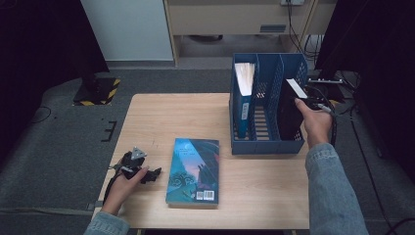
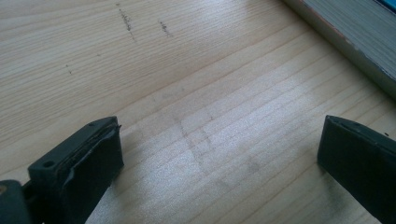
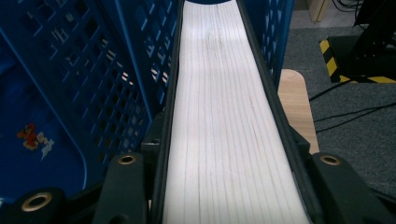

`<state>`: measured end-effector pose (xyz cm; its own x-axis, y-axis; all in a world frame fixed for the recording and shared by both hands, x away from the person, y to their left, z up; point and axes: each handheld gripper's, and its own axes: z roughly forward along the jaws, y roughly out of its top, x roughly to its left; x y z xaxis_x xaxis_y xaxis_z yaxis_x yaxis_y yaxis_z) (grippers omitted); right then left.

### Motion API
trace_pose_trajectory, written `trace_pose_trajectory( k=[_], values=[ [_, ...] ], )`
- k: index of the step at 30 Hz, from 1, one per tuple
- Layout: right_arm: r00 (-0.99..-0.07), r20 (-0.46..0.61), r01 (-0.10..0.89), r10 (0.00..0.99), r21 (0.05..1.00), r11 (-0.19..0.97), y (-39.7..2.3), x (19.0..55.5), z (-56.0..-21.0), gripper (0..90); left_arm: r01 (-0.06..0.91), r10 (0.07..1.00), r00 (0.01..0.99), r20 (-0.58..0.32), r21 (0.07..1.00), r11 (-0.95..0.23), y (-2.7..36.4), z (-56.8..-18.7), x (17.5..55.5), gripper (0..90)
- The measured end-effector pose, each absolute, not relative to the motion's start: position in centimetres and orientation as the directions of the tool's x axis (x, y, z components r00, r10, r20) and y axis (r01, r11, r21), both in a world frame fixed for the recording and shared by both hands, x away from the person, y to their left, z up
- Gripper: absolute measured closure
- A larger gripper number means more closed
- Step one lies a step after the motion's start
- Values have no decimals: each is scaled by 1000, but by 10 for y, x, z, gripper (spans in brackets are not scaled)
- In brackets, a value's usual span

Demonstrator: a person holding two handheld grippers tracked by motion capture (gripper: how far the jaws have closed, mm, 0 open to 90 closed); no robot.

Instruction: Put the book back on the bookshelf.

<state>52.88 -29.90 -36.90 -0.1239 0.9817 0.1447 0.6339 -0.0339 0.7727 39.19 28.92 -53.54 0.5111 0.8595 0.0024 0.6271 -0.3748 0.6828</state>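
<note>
At the right of the high view, the right gripper [image 1: 299, 100] clamps a black-covered book [image 1: 289, 115], its jaws pressed on both covers, the book standing in the rightmost slot of the blue file rack [image 1: 266, 144]. A white-paged book [image 1: 243, 83] stands in the leftmost slot. At lower left, the left gripper [image 1: 152, 174] rests on the wooden table [image 1: 147, 117] with jaws spread, holding nothing, beside 1 blue paperback [image 1: 194, 171] lying flat at lower centre.
</note>
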Motion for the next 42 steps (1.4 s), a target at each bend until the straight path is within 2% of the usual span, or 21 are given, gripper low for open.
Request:
trace_pose_trajectory(
  k=[11,30,42],
  values=[
    [-121,167,633,979,772,-53,-305,516,-375,506,627,859,511,2,684,-374,289,-535,392,0],
    [-91,214,655,973,748,-103,-305,523,-375,461,625,860,511,1,687,-372,287,-536,392,0],
    [-102,203,674,974,734,-82,-304,523,-371,517,622,859,512,2,689,-373,287,-536,392,0]
  ],
)
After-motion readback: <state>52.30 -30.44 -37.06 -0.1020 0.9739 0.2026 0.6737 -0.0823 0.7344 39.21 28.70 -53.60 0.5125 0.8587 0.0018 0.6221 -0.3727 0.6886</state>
